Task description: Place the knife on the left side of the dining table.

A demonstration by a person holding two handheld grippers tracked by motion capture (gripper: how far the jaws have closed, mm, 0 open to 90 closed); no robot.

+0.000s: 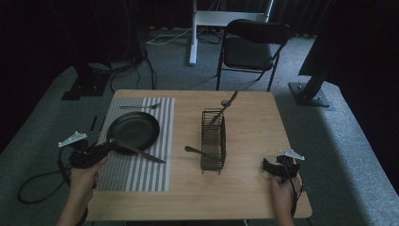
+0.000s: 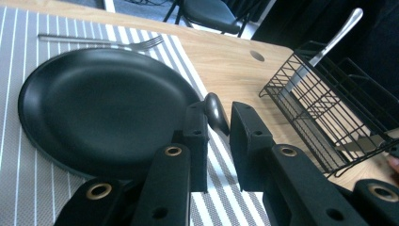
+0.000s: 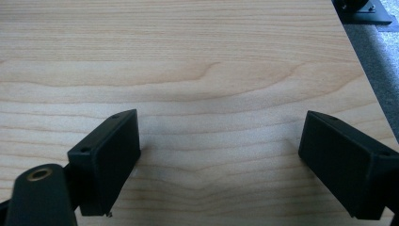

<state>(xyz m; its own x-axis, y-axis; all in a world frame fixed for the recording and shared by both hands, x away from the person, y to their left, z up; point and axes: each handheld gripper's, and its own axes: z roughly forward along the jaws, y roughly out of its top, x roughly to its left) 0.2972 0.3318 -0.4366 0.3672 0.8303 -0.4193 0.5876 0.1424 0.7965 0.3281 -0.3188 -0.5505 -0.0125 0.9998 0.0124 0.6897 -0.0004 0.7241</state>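
left gripper (image 2: 219, 120) grips knife (image 1: 141, 153) handle by plate (image 1: 134, 130).

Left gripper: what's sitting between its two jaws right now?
In the left gripper view, the dark rounded handle end of the knife sits between the jaws of the left gripper, just off the black plate. The high view shows the knife's blade on the striped placemat.

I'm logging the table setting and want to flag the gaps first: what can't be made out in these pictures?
- Knife, left gripper view: blade hidden behind the left tongs; just its handle end shows.
- Utensil standing in the wire caddy: its working end is inside the mesh, type unclear in both views.
- Second utensil poking from the caddy, high view: too small to identify.
- Whether the left tongs actually touch the knife handle: cannot tell.
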